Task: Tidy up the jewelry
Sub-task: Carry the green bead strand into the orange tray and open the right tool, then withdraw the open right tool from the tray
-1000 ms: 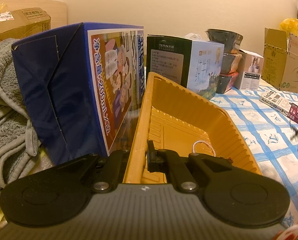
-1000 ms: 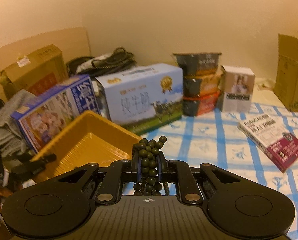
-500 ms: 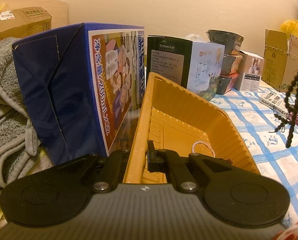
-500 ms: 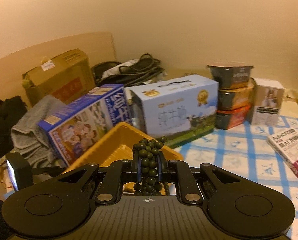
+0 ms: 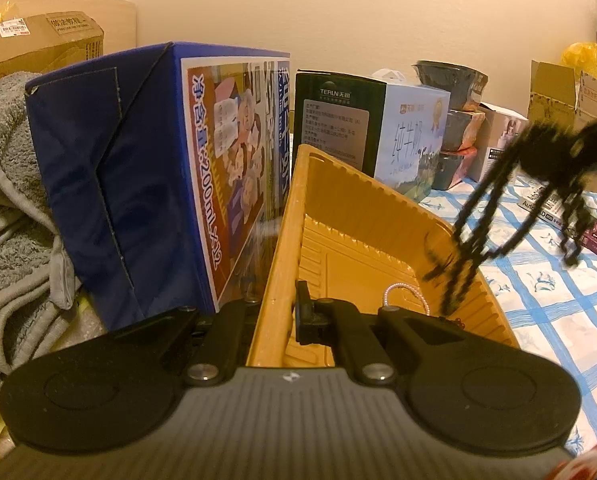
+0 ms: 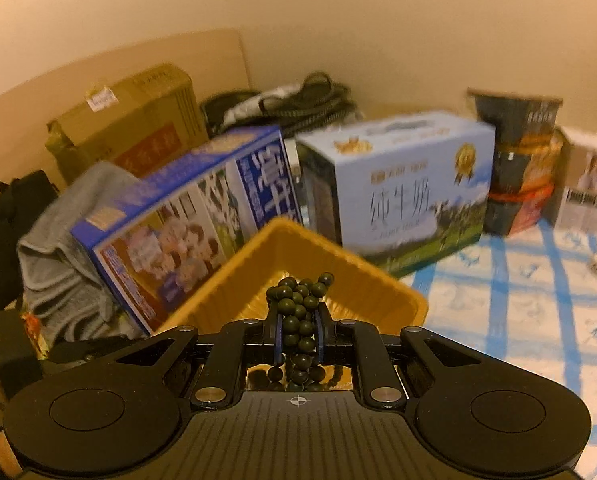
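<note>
My left gripper (image 5: pixel 276 312) is shut on the near left wall of the yellow tray (image 5: pixel 362 216). A thin pale bead bracelet (image 5: pixel 404 292) lies on the tray floor, with some small dark beads beside it. My right gripper (image 6: pixel 297 322) is shut on a bunch of dark bead strands (image 6: pixel 298 300), held just over the near corner of the yellow tray (image 6: pixel 294 248). In the left wrist view those dark bead strands (image 5: pixel 470 236) hang blurred over the tray's right wall, below the right gripper's dark tip (image 5: pixel 566 148).
A blue milk carton box (image 5: pixel 158 168) stands against the tray's left side and a pale milk box (image 5: pixel 402 136) behind it. Grey towel (image 5: pixel 6 208) and cardboard box (image 6: pixel 130 120) lie left. Stacked bowls (image 6: pixel 518 160), a small white box (image 6: pixel 586 184) and a book (image 5: pixel 570 216) sit on the blue-checked cloth (image 6: pixel 518 288).
The right gripper has carried the dark beads leftward from over the cloth to above the tray; the strands now swing over its right wall. The left gripper kept still on the tray wall.
</note>
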`<control>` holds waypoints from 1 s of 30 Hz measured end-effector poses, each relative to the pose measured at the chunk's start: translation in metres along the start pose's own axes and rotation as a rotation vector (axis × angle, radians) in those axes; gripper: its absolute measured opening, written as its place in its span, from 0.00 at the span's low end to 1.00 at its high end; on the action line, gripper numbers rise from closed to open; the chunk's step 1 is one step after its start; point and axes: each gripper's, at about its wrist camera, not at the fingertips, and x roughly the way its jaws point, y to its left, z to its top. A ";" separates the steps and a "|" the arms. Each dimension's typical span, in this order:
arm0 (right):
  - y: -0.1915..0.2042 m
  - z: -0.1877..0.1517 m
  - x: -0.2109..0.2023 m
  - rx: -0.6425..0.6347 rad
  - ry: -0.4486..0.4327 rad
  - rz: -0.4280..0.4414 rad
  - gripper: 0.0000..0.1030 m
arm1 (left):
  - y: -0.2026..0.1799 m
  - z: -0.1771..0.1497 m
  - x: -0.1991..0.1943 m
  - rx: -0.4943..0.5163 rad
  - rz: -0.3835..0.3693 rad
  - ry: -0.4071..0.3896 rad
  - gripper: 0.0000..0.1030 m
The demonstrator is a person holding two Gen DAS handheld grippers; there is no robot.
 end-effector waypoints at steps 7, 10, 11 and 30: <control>-0.001 -0.021 0.031 0.040 0.067 0.001 0.15 | 0.002 -0.001 0.000 -0.005 -0.002 0.003 0.05; -0.002 -0.026 0.034 0.057 0.071 0.004 0.19 | 0.002 -0.001 0.001 -0.006 -0.003 0.005 0.05; -0.003 -0.027 0.034 0.062 0.074 0.004 0.25 | 0.002 -0.001 0.000 -0.007 -0.002 0.004 0.05; -0.038 -0.071 0.016 0.175 0.143 -0.071 0.45 | 0.007 -0.004 0.013 -0.023 -0.011 0.022 0.04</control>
